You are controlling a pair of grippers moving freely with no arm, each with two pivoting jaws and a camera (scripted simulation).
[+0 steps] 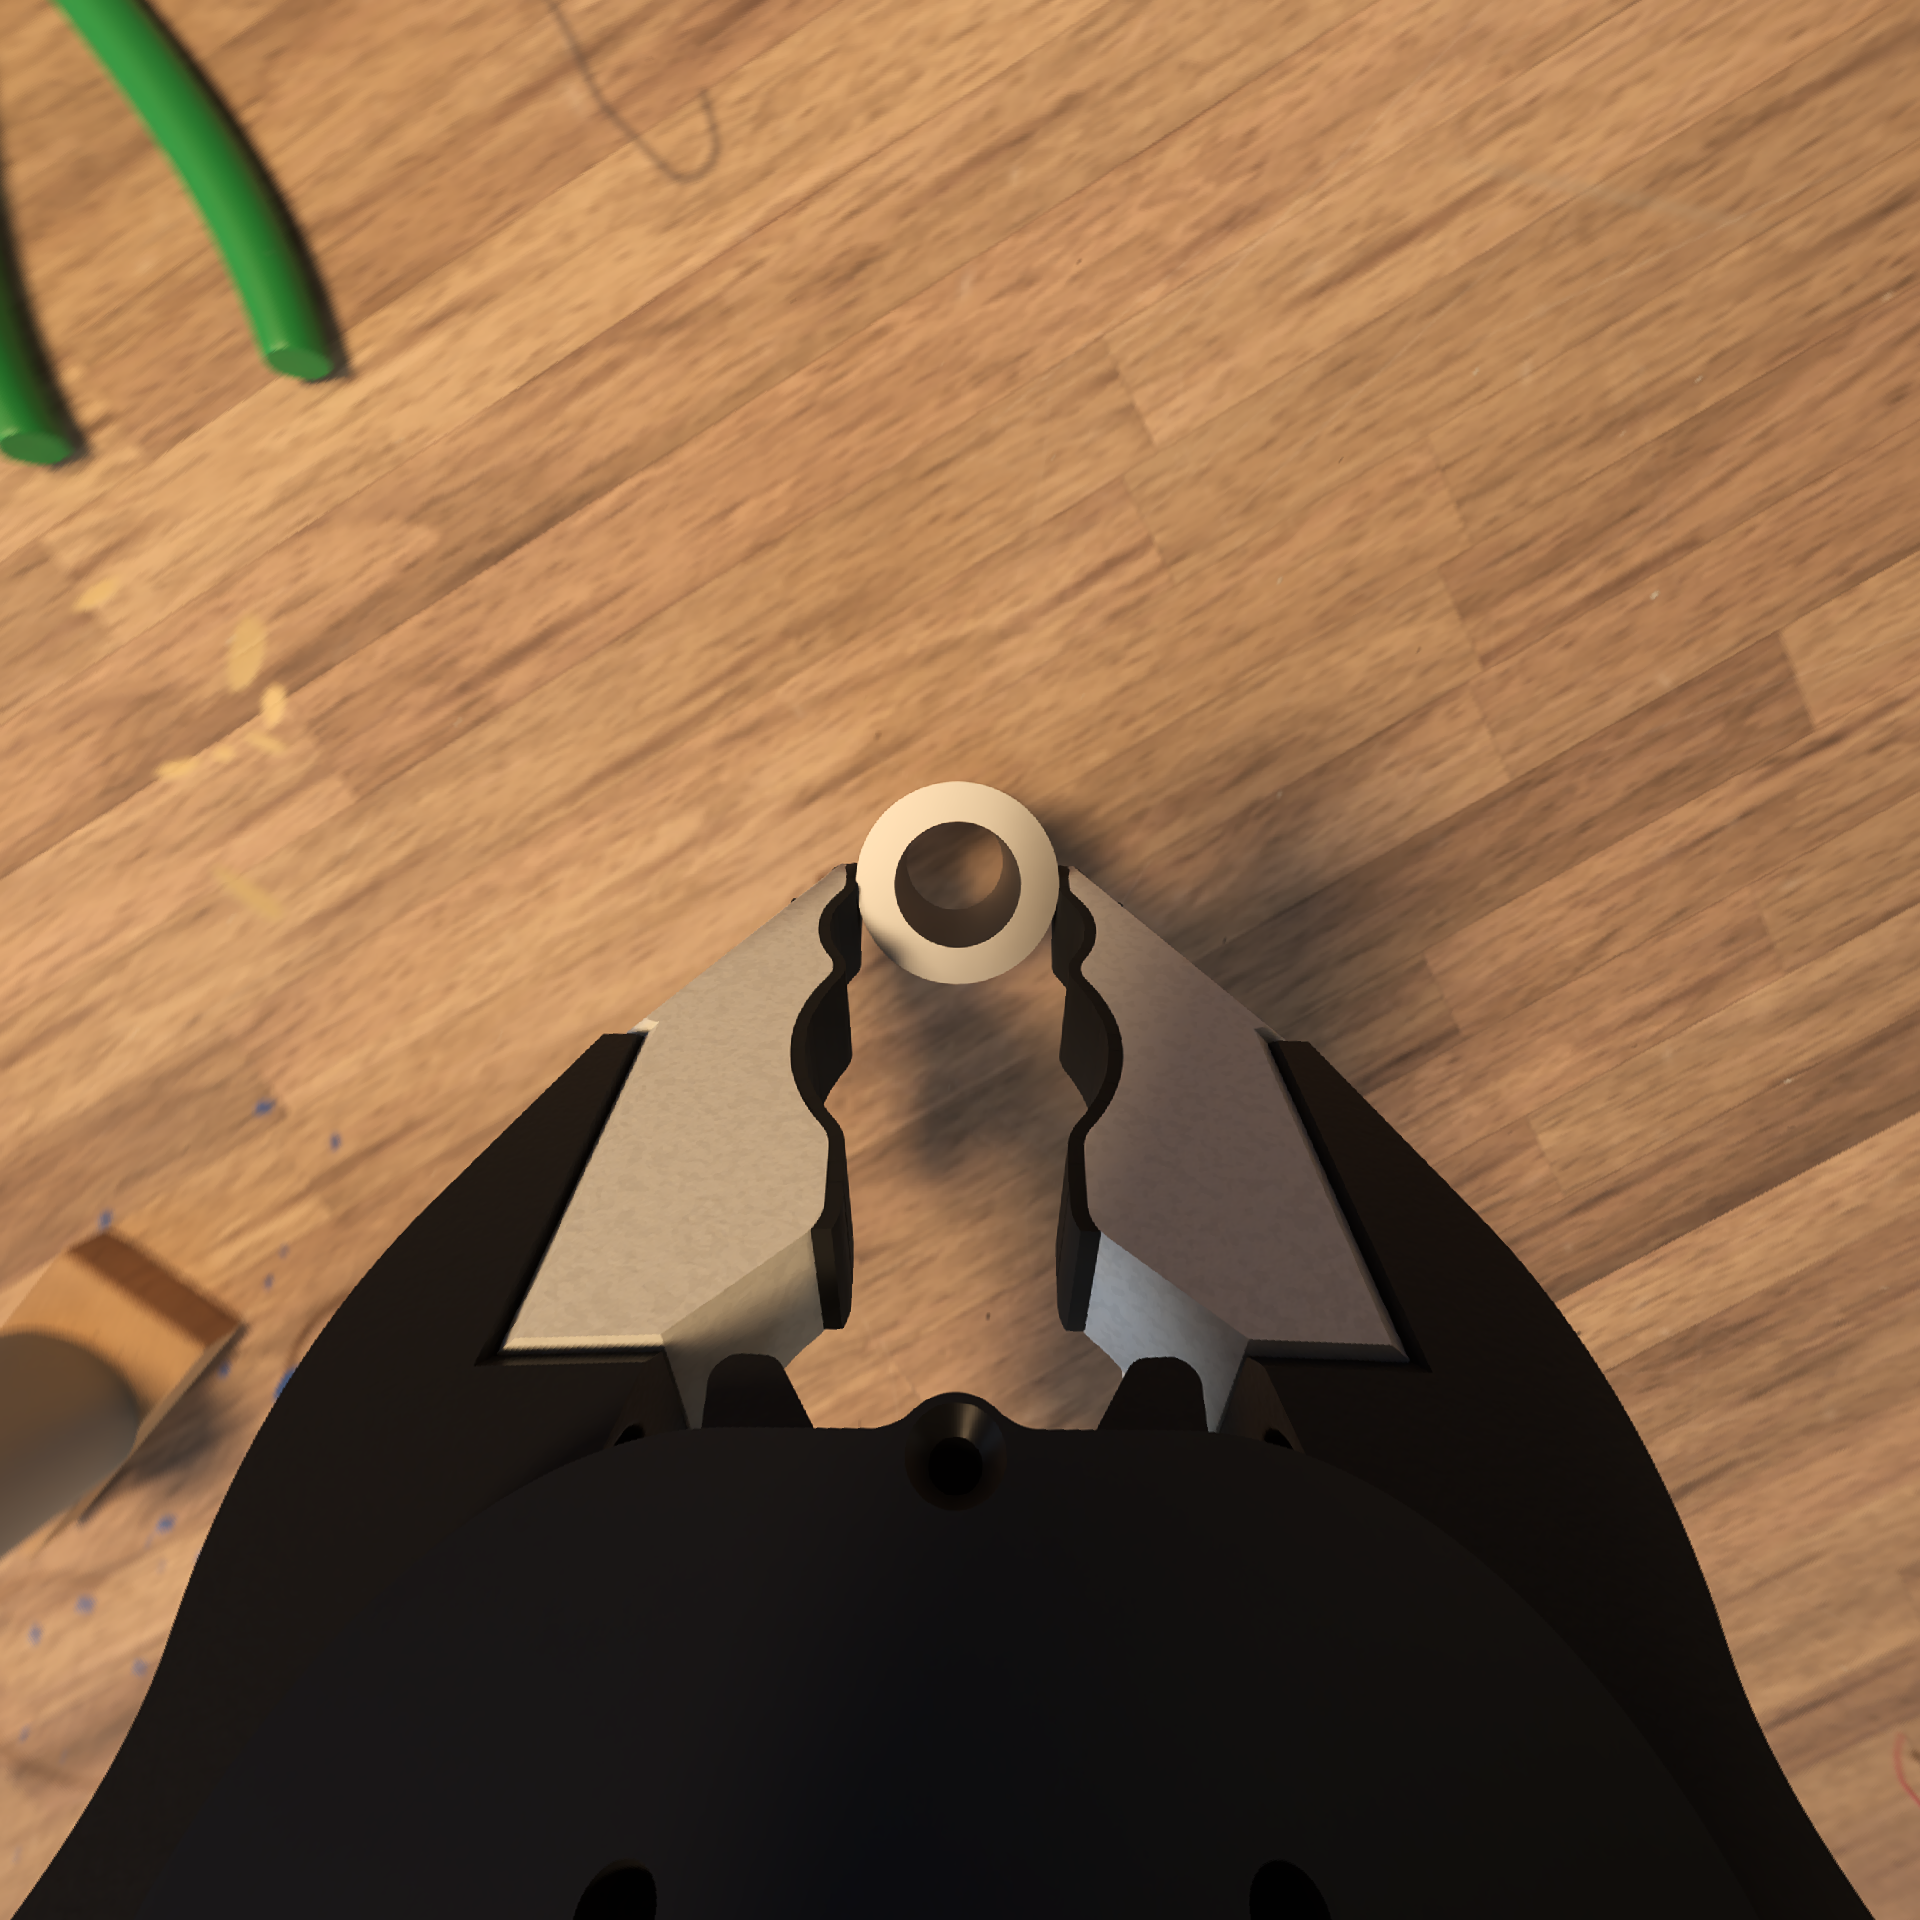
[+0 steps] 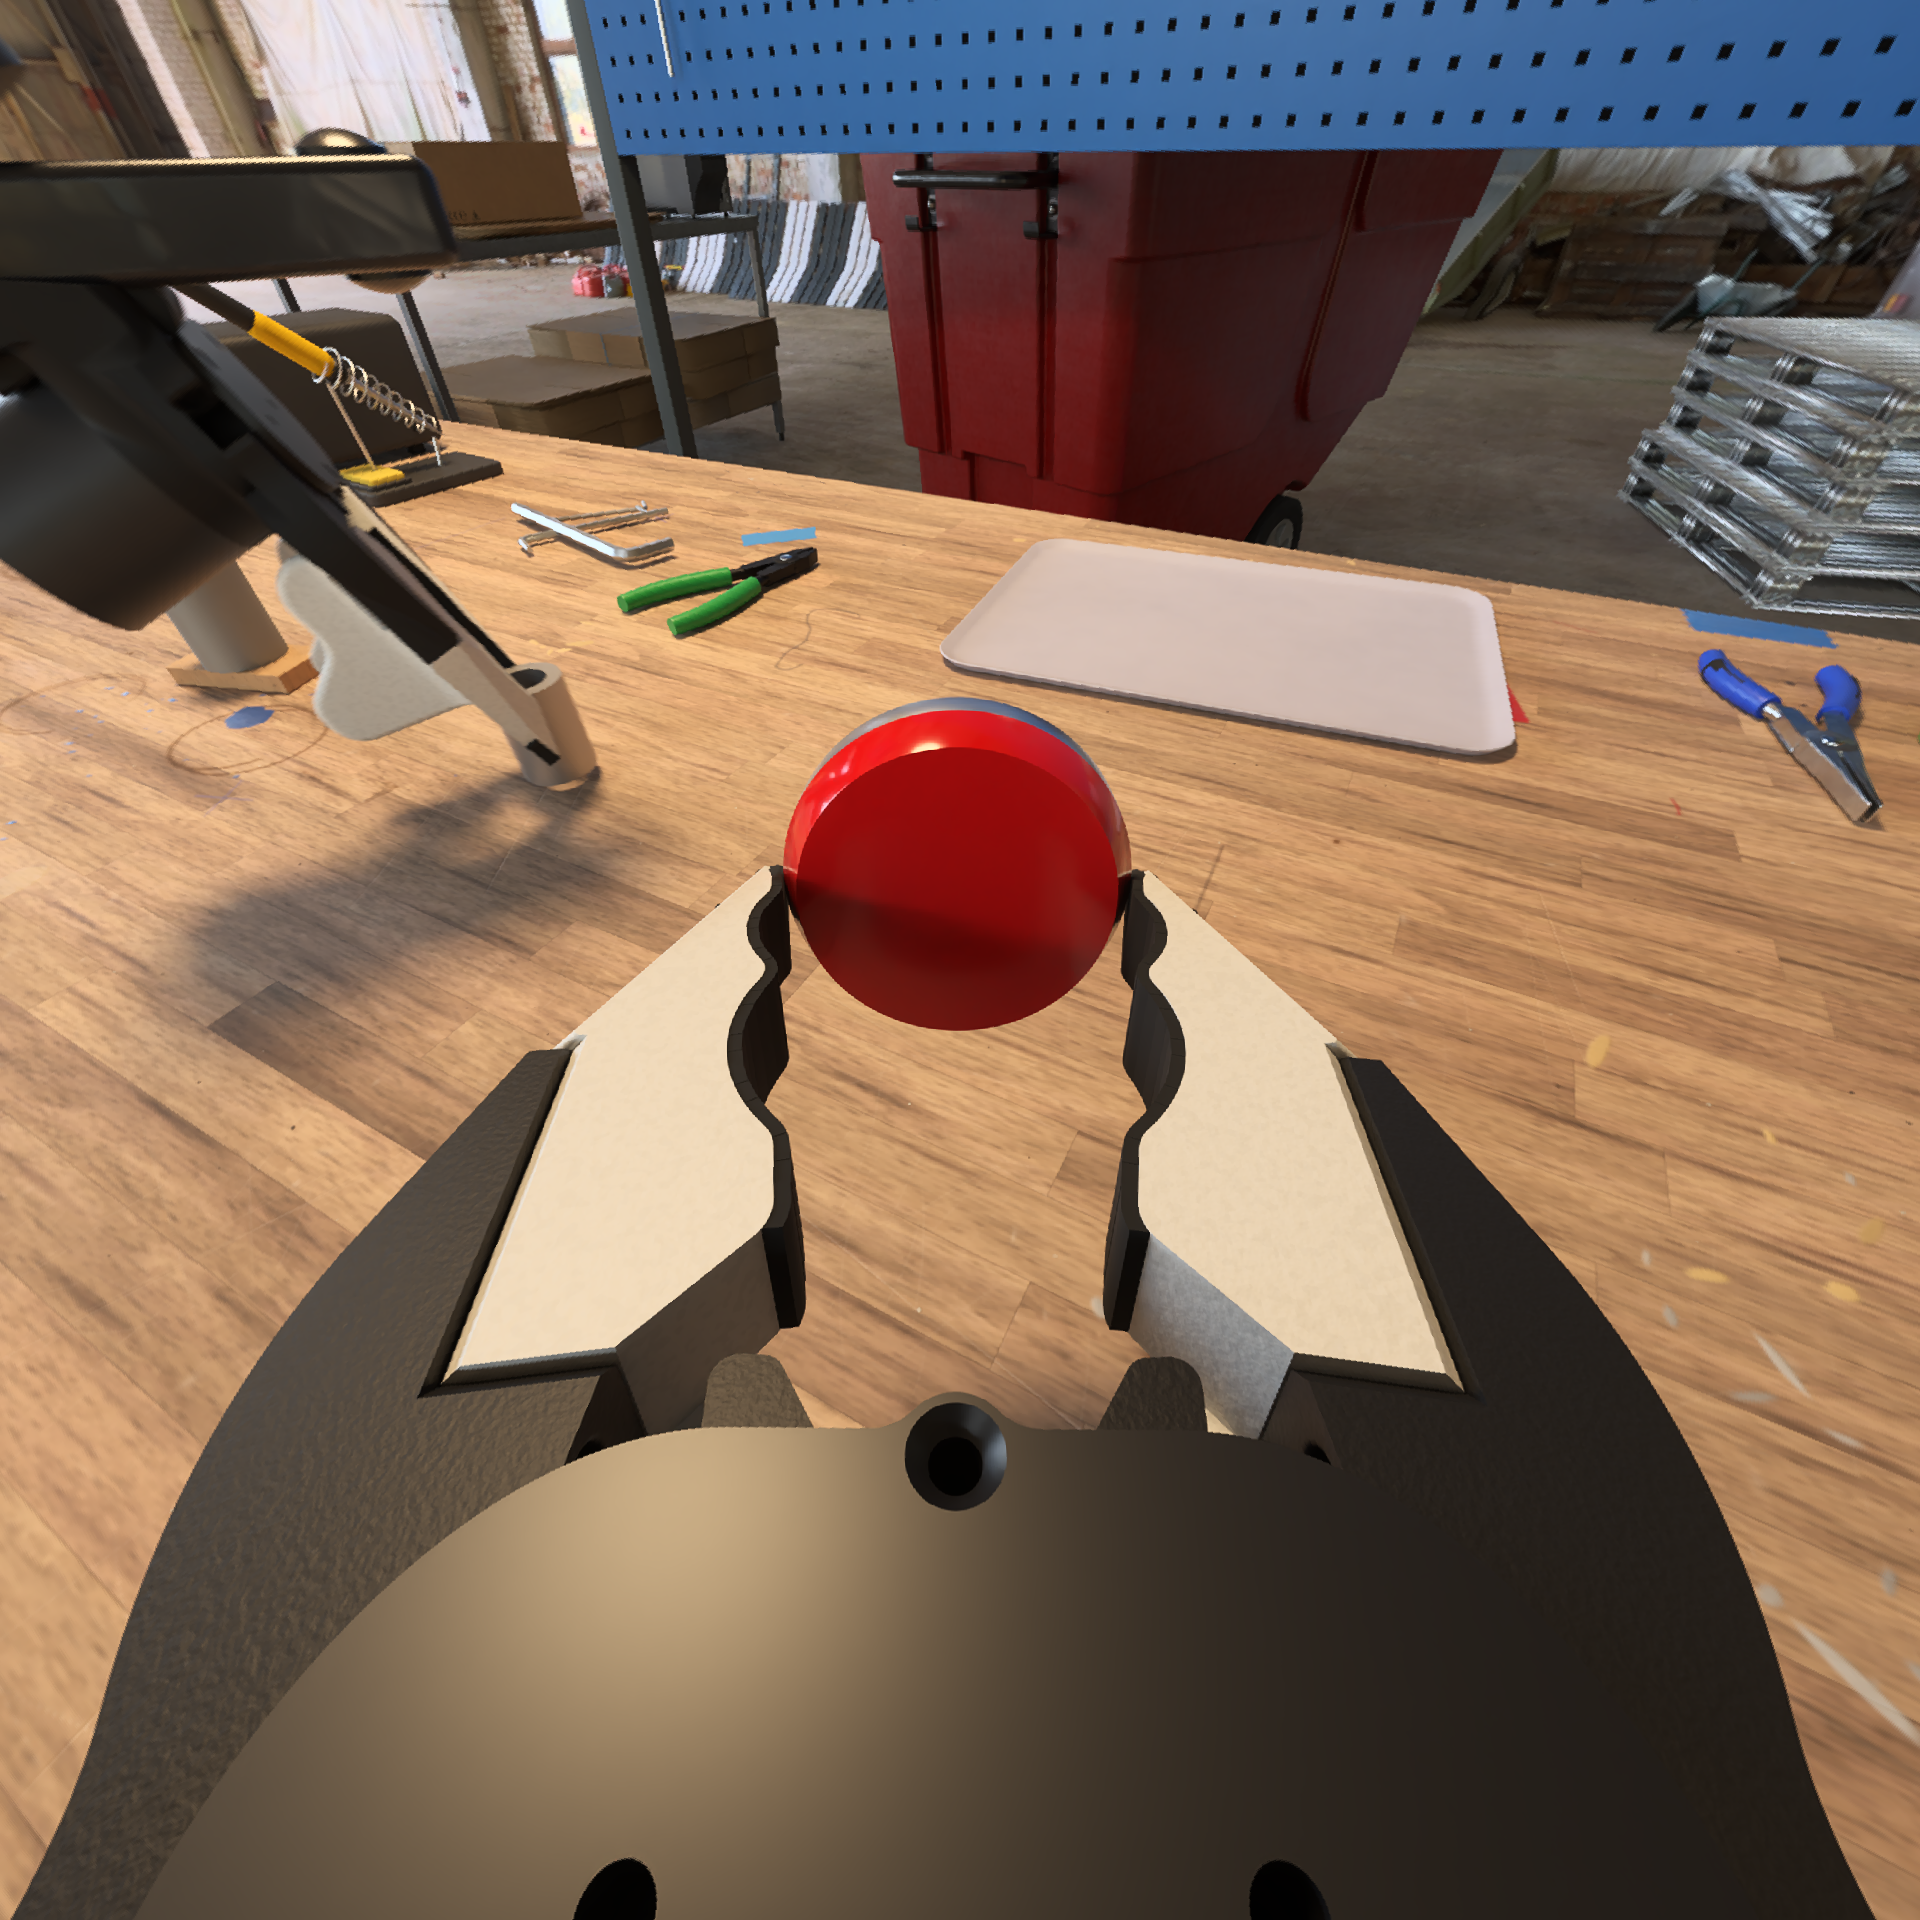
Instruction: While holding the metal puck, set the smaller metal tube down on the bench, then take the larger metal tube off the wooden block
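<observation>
Left wrist view: my left gripper (image 1: 956, 914) pinched smaller metal tube (image 1: 956, 881) at fingertips, bore facing camera, tube upright, foot at or just above bench (image 1: 1455, 520), well in from edges. Judged it stiff, smooth, light; thin wall contact, could slip or tip on release. Larger metal tube (image 2: 223, 623) stood on wooden block (image 2: 244, 673) toward left edge; best gripped across sides, mid-height. My right gripper (image 2: 956, 894) clamped metal puck (image 2: 956, 883), red-faced, rim-held, likely heavy, slick.
</observation>
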